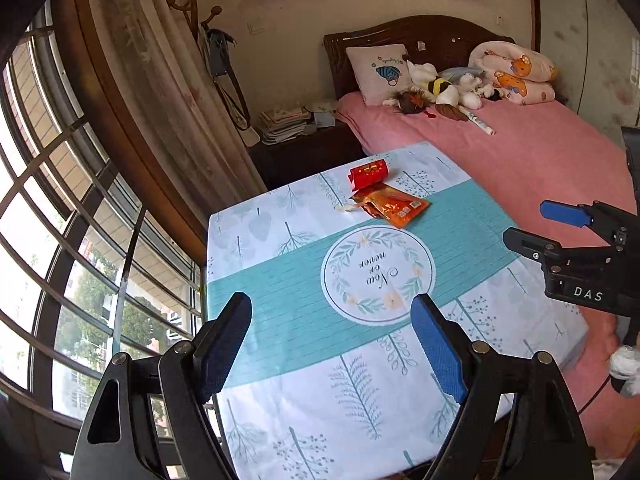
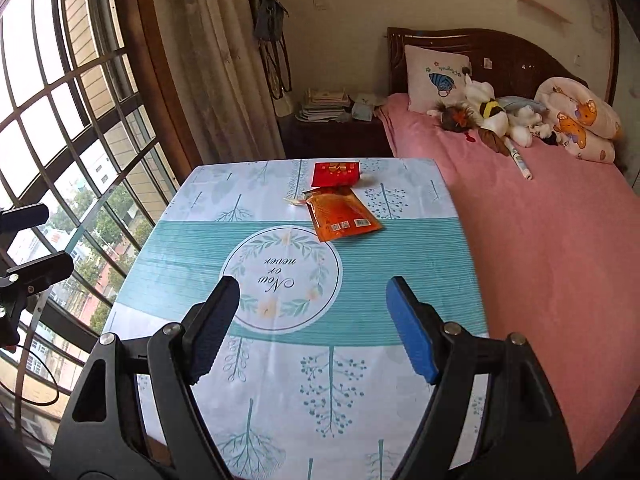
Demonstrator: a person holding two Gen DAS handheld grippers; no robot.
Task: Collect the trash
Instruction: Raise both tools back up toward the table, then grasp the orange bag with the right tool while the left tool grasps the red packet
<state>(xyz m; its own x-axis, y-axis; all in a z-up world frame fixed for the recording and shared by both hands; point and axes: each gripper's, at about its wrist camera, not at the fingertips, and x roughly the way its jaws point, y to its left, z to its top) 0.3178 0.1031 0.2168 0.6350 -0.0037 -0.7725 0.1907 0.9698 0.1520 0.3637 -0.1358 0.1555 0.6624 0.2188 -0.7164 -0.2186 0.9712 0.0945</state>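
Table under a teal leaf-print cloth point(image 2: 400, 248), red packet point(image 2: 335, 173), orange wrapper point(image 2: 344, 218) touching beside it

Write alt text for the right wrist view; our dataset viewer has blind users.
An open right tool hovers over a table with a leaf-print cloth, holding nothing. Near the far edge lie an orange wrapper, a red packet and a small pale scrap. A pink bed stands to the right, a barred window to the left.

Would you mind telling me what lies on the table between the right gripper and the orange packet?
Only bare tablecloth with its round wreath print; nothing stands between the right gripper and the orange packet, as the right wrist view shows.
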